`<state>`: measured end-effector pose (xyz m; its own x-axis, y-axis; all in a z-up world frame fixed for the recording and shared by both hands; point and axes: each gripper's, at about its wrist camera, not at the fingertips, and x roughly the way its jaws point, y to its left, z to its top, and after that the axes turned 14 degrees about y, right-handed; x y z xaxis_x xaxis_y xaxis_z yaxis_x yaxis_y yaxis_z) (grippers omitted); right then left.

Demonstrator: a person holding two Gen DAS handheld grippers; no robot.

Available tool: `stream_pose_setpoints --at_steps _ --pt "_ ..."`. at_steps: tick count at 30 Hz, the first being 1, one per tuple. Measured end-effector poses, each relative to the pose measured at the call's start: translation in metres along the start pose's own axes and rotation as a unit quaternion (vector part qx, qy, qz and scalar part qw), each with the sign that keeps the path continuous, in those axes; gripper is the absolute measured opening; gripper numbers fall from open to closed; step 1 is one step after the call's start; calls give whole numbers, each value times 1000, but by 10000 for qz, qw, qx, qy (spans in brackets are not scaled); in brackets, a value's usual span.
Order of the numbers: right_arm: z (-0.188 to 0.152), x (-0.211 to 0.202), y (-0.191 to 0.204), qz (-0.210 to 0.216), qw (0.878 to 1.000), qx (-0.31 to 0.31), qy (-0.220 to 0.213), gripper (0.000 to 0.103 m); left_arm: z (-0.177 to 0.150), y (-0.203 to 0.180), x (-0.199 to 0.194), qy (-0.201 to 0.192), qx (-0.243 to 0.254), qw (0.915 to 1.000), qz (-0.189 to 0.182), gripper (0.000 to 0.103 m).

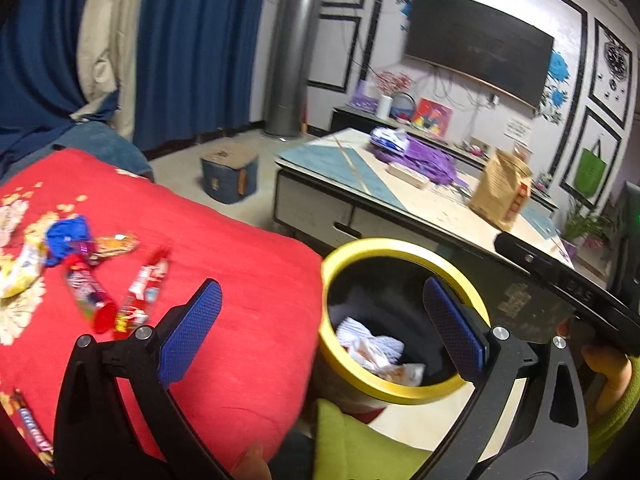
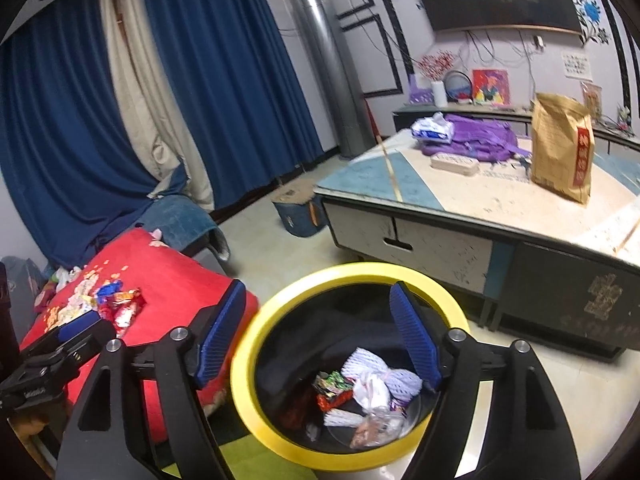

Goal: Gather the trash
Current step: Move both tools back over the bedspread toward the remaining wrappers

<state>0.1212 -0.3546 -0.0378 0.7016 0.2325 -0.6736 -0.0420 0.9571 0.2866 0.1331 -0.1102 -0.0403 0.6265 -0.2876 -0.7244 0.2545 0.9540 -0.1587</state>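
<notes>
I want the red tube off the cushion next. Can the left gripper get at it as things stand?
Probably yes. The left gripper is open and empty, and the red tube lies exposed on the red cushion with nothing over it, though a candy wrapper lies close beside it.

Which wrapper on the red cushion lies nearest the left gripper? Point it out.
The red-and-white candy wrapper, lying just beyond the left gripper; the red-capped tube lies beside it, farther left.

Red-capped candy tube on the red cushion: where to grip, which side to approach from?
Grip the candy tube mid-body, between its ends, coming down from above with the left gripper, whose jaws stand open and empty. It lies flat and long on the red cushion, so span its narrow width; the red wrapper lies close alongside, so stay centred.
</notes>
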Motion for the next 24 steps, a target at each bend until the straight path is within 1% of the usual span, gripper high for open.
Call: stream_pose_setpoints --at_steps 4,9,15,24 --pt "0 -3 19 135 9997 -221 -51 74 1 14 -14 -200 -156 9995 161 92" --pt "-1 -3 43 278 9984 -484 -15 75 -1 28 -31 -452 -289 9978 388 92" --pt "-3 -1 71 448 9957 -815 44 75 -5 45 -45 -598 -508 9957 483 92" --pt "-5 11 110 673 9898 -1228 250 76 -9 69 -62 -826 -726 9903 849 92"
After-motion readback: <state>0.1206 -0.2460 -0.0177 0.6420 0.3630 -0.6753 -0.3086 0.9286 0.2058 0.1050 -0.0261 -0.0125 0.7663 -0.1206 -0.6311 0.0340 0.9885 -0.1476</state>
